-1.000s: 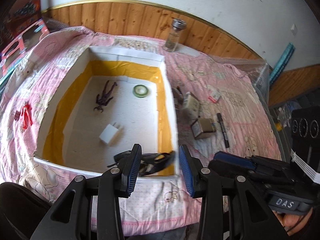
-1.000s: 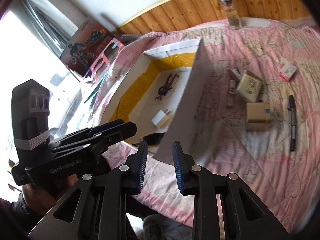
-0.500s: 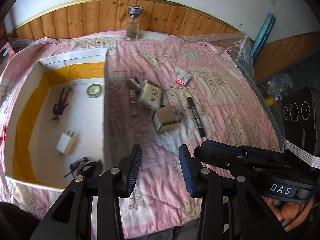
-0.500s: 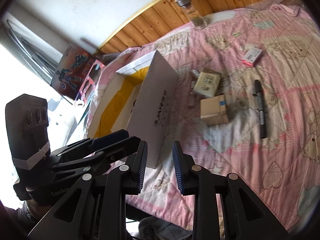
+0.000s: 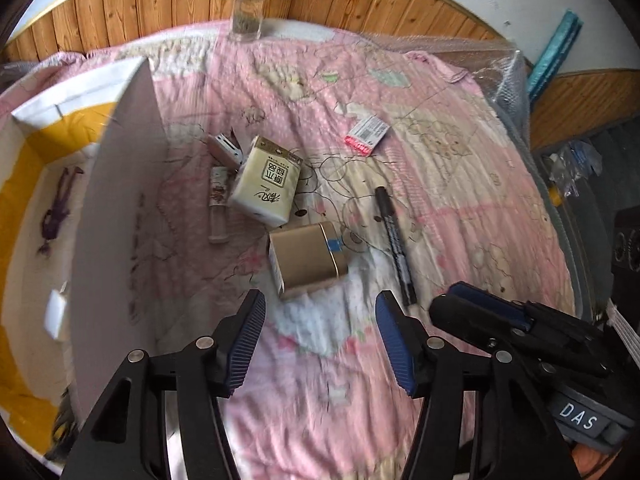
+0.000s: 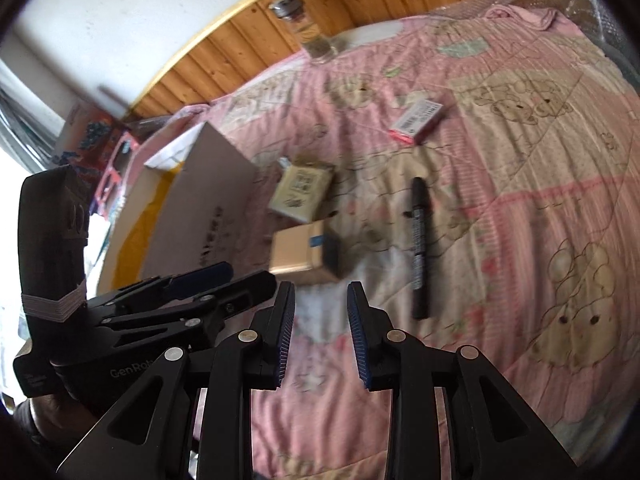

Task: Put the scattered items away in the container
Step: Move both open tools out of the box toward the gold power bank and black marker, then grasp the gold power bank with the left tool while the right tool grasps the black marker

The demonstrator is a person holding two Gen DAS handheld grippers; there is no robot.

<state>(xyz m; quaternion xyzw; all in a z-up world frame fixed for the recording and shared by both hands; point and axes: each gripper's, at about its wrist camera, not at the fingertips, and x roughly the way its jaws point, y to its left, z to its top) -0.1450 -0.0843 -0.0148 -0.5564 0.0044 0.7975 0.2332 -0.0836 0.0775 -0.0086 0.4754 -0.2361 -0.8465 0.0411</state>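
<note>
My left gripper (image 5: 320, 338) hangs open, just short of a gold tin box (image 5: 306, 257) lying on the pink quilt. A cream tissue pack (image 5: 267, 182), a clear tube (image 5: 218, 204), a small grey item (image 5: 226, 148), a black marker (image 5: 394, 240) and a red-and-white packet (image 5: 367, 135) are scattered beyond it. The white box with yellow lining (image 5: 24, 184) sits at the left and holds a purple figure (image 5: 56, 210) and a white charger (image 5: 56, 312). My right gripper (image 6: 320, 334) is open with nothing between its fingers, near the gold tin box (image 6: 304, 250) and the marker (image 6: 419, 240).
A glass jar with a metal lid (image 5: 249, 2) stands at the far edge against the wood-panelled wall. Bubble wrap (image 5: 506, 68) covers the quilt's right side. A red toy frame (image 6: 116, 164) lies beyond the box. The right gripper's body (image 5: 520, 328) sits close beside my left.
Both grippers swung right from the box to the scattered items and moved closer to the gold tin. The left gripper's fingers have opened wider.
</note>
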